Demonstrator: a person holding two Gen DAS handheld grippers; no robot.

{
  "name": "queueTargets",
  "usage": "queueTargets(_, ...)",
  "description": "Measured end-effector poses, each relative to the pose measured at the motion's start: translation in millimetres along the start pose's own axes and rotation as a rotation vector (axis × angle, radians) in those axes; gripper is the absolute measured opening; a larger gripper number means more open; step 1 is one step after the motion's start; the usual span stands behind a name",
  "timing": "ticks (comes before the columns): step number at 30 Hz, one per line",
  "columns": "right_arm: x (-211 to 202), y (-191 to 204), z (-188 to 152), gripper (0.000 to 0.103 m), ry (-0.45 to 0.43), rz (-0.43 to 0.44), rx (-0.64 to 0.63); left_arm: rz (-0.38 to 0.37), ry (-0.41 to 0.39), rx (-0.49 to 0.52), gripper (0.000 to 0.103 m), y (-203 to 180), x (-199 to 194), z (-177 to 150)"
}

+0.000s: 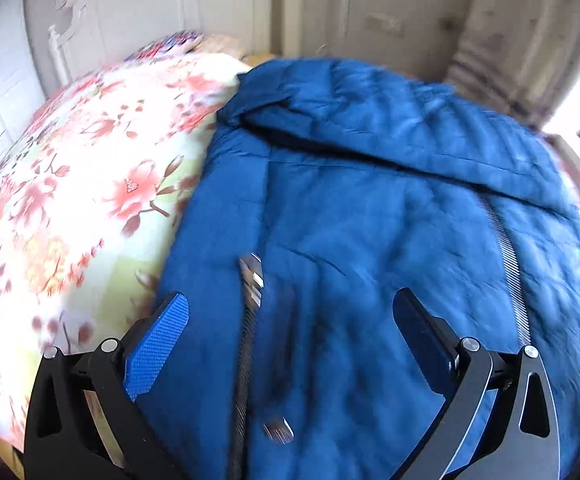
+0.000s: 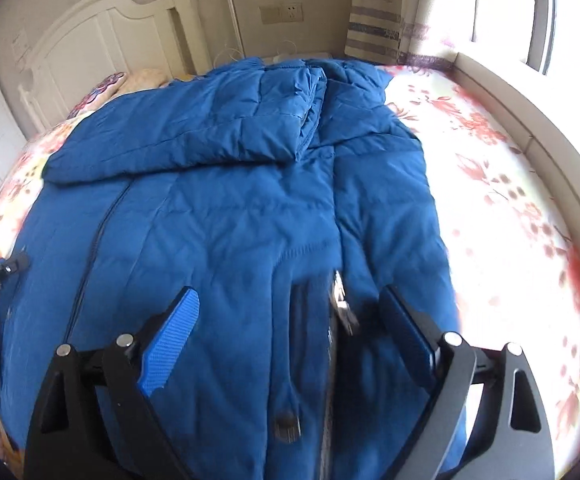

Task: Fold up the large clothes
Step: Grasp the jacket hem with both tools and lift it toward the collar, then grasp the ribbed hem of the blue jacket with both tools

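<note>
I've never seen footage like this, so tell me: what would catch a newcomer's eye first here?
The big blue quilted puffer jacket fills the middle of both views, spread flat with a sleeve folded across its top. It lies on a bed covered by a pale sheet with red flowers. In the foreground, the left gripper and the right gripper, black with blue pads, hang wide open above the jacket.

One large blue quilted jacket (image 2: 226, 216) lies spread flat on the flowered bedspread (image 2: 501, 200), front side up. A sleeve is folded across the upper chest. Zipper tracks run lengthwise down the body. The padded fabric shows light creasing throughout.
</note>
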State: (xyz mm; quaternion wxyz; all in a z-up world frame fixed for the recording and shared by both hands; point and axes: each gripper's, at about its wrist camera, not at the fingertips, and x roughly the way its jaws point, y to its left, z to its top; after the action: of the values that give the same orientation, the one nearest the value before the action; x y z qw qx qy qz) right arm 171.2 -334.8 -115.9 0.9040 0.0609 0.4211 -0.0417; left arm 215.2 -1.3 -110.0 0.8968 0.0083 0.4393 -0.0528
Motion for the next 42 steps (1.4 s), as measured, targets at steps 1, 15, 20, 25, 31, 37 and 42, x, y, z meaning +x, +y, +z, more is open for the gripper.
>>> queueTargets(1, -8, 2, -5, 0.091, -0.010, 0.024, -0.026, -0.025, -0.010, 0.041, 0.098, -8, -9, -8)
queueTargets(15, -30, 62, -54, 0.094, 0.010, 0.109, -0.296, -0.061, 0.002, 0.137, 0.098, -14, -24, -52)
queueTargets(20, -25, 69, -70, 0.095, 0.034, 0.078, -0.348, -0.036, 0.044, 0.130, 0.099, -2, -15, -59)
queueTargets(25, -55, 66, -79, 0.095, -0.020, 0.106, -0.349, -0.076, 0.005, 0.160, 0.098, -4, -42, -76)
queueTargets(31, -47, 73, -115, 0.096, -0.031, 0.140, -0.392, -0.046, -0.041, 0.287, 0.099, -22, -44, -113)
queueTargets(37, -78, 56, -124, 0.096, -0.095, 0.102, -0.375, -0.064, -0.077, 0.217, 0.098, 3, -69, -116)
queueTargets(42, -77, 26, -150, 0.096, -0.144, 0.153, -0.310, -0.086, -0.085, 0.178, 0.099, 32, -63, -142)
